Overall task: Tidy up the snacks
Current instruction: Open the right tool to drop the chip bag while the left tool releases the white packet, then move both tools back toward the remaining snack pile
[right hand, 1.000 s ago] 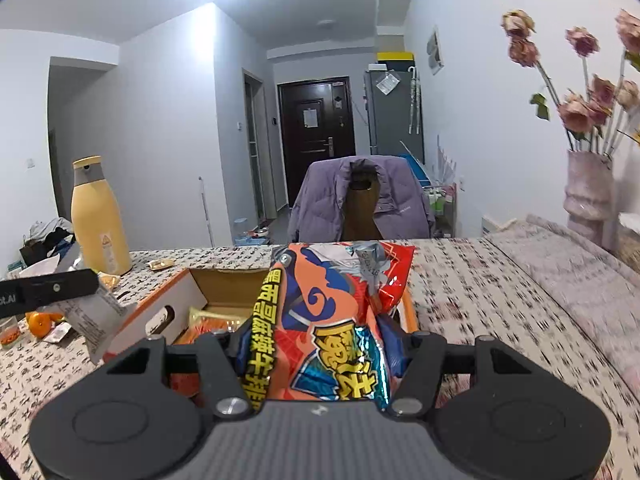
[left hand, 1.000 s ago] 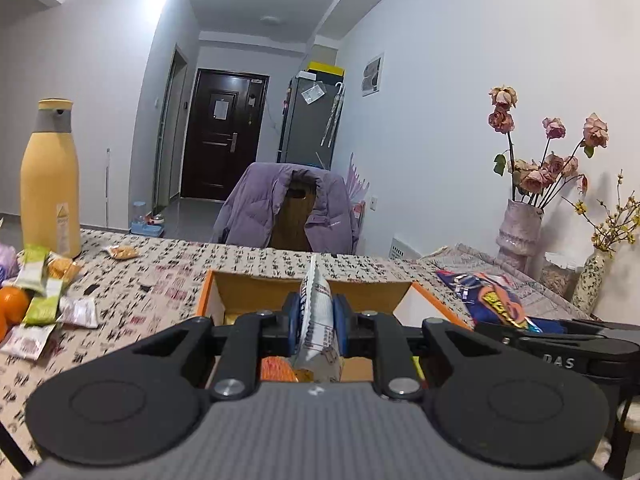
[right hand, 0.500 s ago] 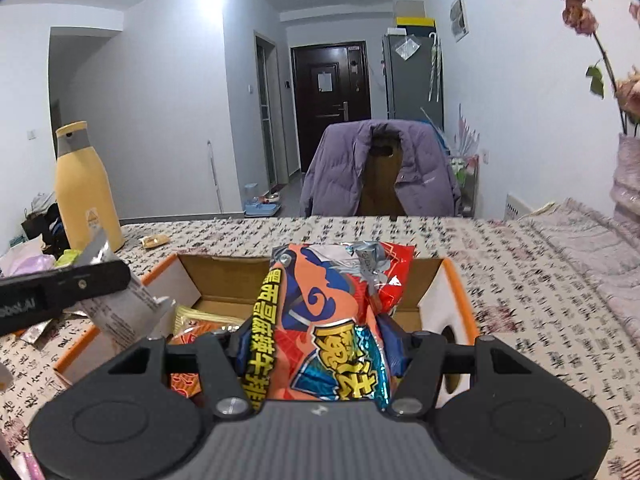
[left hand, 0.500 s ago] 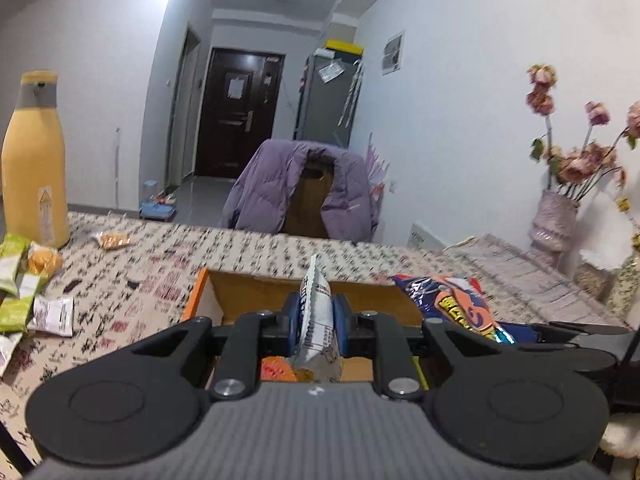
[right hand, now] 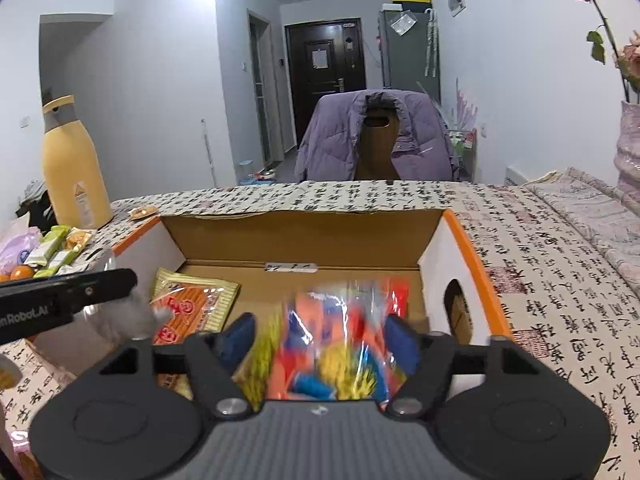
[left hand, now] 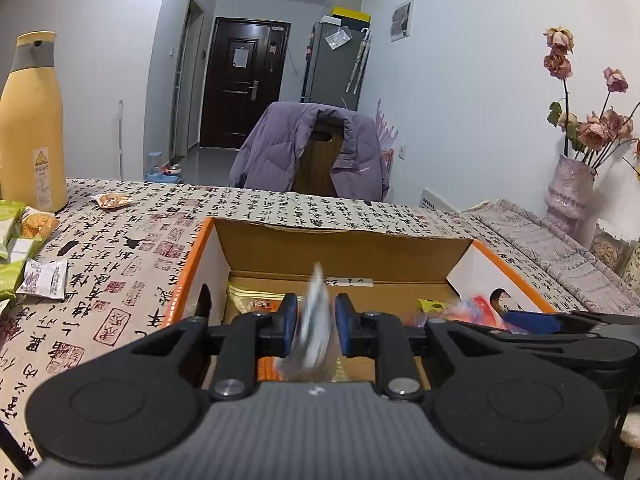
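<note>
An open cardboard box [left hand: 340, 248] with an orange rim stands on the script-printed tablecloth, right in front of both grippers. My left gripper [left hand: 316, 318] hangs over its near left part with its jaws opening. A blurred white-silver snack packet [left hand: 314, 332] sits loose between the blue pads [left hand: 289, 320]. My right gripper [right hand: 322, 338] is over the box [right hand: 304, 236], jaws opening wide. A blurred orange, blue and yellow snack bag [right hand: 340, 344] drops between its pads [right hand: 404, 344]. A yellow-and-orange snack pack [right hand: 192, 308] lies on the box floor.
A tall yellow bottle [left hand: 32, 128] stands at the far left with loose green and white snack packets [left hand: 24, 248] beside it. A small packet [left hand: 114, 200] lies further back. Behind the table is a chair with a purple jacket [left hand: 312, 148]. A vase of dried roses [left hand: 568, 188] stands right.
Both grippers came forward and lower over the box, which now fills the views. Both pairs of jaws have spread, and the two packets, held firmly before, are now blurred and slipping down.
</note>
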### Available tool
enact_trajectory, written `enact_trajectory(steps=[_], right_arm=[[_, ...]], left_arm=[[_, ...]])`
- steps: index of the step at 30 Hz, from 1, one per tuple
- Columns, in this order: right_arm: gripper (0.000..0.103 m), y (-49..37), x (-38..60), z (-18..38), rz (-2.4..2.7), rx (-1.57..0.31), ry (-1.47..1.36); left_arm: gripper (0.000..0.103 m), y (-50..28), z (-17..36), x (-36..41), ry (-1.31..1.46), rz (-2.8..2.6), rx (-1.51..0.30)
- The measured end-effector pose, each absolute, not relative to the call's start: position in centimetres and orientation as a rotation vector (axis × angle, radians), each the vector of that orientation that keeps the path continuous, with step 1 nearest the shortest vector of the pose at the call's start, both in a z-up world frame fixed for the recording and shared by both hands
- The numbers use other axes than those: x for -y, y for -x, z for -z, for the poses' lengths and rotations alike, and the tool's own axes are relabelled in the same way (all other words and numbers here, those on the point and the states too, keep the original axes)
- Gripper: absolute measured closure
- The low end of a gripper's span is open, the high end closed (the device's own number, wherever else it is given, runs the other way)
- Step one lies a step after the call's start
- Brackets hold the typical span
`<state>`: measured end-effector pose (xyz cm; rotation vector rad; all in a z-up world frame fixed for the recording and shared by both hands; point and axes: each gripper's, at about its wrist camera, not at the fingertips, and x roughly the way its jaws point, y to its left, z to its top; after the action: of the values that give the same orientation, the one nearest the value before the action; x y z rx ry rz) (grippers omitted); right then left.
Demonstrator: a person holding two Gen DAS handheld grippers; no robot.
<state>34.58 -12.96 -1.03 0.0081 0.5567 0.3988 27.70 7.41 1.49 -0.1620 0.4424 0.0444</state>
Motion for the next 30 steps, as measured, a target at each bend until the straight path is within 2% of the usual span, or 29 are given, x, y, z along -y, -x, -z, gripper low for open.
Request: enact_trajectory(steps=[1,2,3,4,5,6,17,30], right_arm=[[0.015,-34.5,13.1,0.9,-0.395,-0.553,-0.01],[0.008,-34.5,13.2,0.9,-0.394,-0.549,-0.014],[0.005,-34.5,13.3,0.9,-0.392,-0.547,-0.02],[0.0,-34.4,13.5,0.9,-0.39,-0.545,-0.027],[0.0,-34.6,13.6,0.9,-0.389,-0.543,-0.032],[0.0,-34.6,13.7,0.8,-0.388,-0.541,-0.037],[0.0,-34.5,14.2,0.1,-0.383,-0.52,-0.048],[0.0,-32.2,14.9,-3.8,-0.355,-0.451,-0.028]], left_arm=[[0.066,-27.6,-1.5,-7.5,0.17,-0.041,-0.434],[0.051,-27.4,-1.5,-7.6,0.177,-0.04,-0.424],[0.037,-27.2,-1.6,-7.7,0.179,-0.044,-0.413],[0.027,-27.0,-1.7,-7.7,0.179,-0.055,-0.403],[0.01,-26.8,-1.8,-7.6,0.181,-0.065,-0.393],[0.0,-26.6,-2.0,-7.6,0.182,-0.076,-0.377],[0.0,-26.0,-2.9,-7.4,0.194,-0.087,-0.341],[0.0,-23.2,-6.5,-6.4,0.185,-0.086,-0.287]])
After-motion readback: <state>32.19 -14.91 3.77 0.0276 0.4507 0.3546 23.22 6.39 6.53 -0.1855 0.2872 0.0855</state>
